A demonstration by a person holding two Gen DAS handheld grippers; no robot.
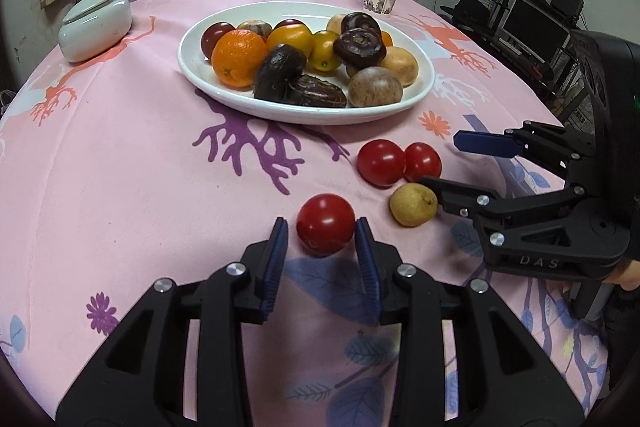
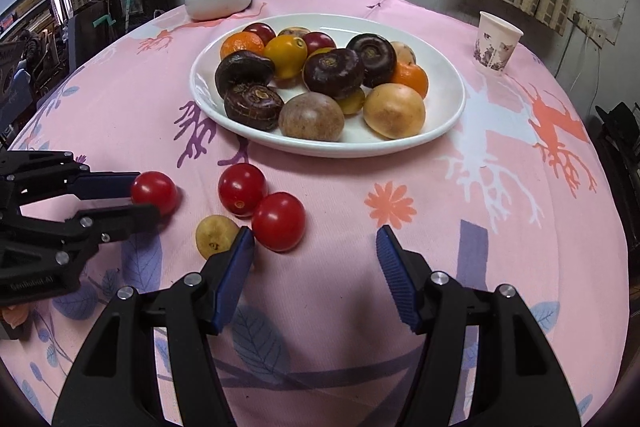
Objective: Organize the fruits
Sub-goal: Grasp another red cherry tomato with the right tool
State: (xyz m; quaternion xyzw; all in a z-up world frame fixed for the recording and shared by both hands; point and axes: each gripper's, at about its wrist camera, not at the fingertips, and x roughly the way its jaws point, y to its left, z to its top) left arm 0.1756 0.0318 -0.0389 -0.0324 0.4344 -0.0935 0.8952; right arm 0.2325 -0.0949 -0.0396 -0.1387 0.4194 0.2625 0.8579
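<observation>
The left wrist view alone showed the left tool (image 1: 320, 233) straddling a glossy red tomato (image 1: 325, 224) on the pink tabletop (image 1: 140, 147), its right pad touching the skin and a sliver of gap at the left pad; whether it gripped, I could not tell. The right wrist view showed the right tool (image 2: 316, 243) wide and empty, its left pad beside a small yellow fruit (image 2: 216, 235) and two more tomatoes (image 2: 242, 189); bare cloth lay before the full white plate (image 2: 448, 123).

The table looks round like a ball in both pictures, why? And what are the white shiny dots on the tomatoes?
Left wrist view: the fisheye lens bends the table into a dome and darkens the corners; the tomato by the left claw shows small white glints from light above. Right wrist view: same bulge, the window glares white, and the tomatoes carry the same glints.
</observation>
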